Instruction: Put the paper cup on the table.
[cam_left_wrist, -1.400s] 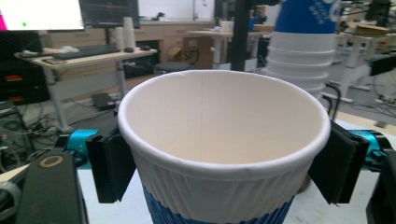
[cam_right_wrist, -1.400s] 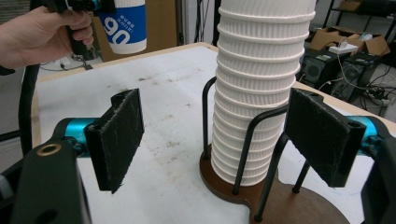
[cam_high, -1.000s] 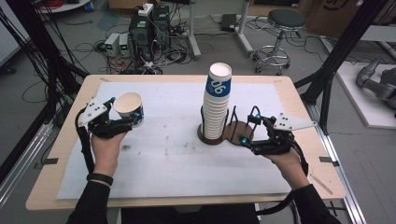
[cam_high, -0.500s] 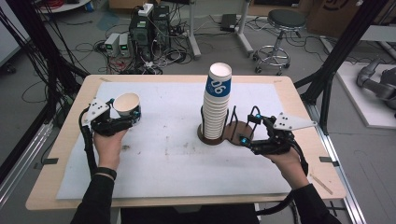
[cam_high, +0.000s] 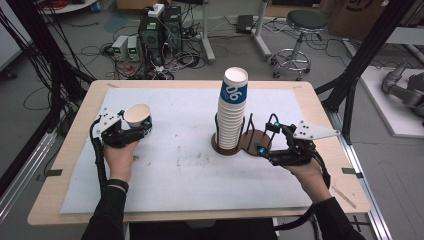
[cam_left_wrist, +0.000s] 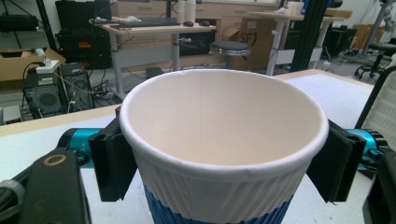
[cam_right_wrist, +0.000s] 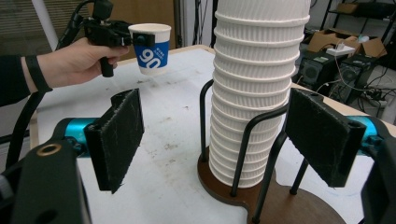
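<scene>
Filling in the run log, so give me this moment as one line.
left gripper: shut on single cup, jaws just closing | right gripper: open beside cup stack | holder base: on table

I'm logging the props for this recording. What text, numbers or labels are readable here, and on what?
"90" with small unreadable print above it: blue band of the paper cup in the left gripper.
"06", the same mark seen inverted: top cup of the stack.
"SF" partly legible: cardboard box.
</scene>
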